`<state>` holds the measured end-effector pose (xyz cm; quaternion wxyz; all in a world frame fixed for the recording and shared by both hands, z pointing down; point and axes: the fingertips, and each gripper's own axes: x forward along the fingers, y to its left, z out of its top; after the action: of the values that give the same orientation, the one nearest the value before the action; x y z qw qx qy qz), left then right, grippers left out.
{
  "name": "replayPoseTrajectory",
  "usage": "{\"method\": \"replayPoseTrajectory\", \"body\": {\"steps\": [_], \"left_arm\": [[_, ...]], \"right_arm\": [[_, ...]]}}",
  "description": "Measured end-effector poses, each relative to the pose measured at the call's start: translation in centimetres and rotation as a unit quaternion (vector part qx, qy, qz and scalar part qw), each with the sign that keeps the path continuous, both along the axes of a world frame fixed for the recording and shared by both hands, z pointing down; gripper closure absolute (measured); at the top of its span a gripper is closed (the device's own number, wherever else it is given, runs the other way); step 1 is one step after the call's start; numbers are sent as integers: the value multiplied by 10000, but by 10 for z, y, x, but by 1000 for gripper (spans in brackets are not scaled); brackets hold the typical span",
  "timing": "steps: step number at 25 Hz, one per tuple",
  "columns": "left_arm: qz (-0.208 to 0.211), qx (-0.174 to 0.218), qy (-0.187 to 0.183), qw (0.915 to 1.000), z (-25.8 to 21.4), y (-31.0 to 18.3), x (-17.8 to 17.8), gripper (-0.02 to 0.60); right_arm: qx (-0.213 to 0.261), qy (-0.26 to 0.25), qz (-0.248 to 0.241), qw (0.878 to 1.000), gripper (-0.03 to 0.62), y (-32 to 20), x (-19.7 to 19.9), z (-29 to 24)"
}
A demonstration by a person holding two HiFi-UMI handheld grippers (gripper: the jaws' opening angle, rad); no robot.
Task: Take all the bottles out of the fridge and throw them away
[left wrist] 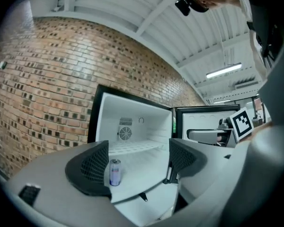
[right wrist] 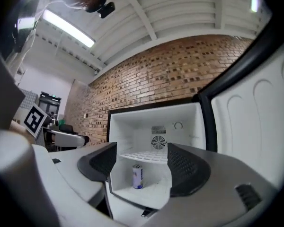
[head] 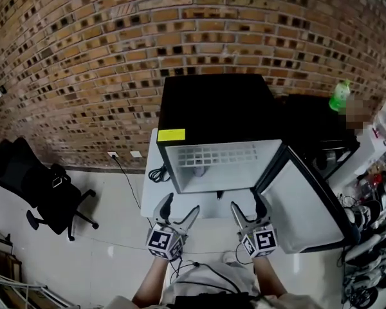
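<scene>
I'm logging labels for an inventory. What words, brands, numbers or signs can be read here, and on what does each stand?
No text here can be read.
The yellow sticker on top of the fridge: print too small to read.
The can inside the fridge: label blurred.
The green bottle: too small to read.

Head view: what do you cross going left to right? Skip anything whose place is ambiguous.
Office chair → wall sockets → left gripper → right gripper → green bottle
</scene>
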<state>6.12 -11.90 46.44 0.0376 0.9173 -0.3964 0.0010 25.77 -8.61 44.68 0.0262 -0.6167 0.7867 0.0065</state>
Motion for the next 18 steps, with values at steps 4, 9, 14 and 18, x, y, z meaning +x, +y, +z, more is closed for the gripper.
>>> {"method": "replayPoseTrajectory", "body": {"steps": [4,9,14,18], "left_arm": [[16,172,79,9998,-23,0,14,215],[142,198,43,9997,-17,3,28,216],[122,228,89,9996,-19,4,35,218],[148,262,-16,9995,-18,5,37,224]], "right_arm": [[148,-30,-65,9999,232,-3,6,-20],[35,-75,-19,10000,232,-3,21,-7],[-232,-223,-92,9994,232,-2,30,14],[-581,-246,-332,9975,233,-5,22,30]]}}
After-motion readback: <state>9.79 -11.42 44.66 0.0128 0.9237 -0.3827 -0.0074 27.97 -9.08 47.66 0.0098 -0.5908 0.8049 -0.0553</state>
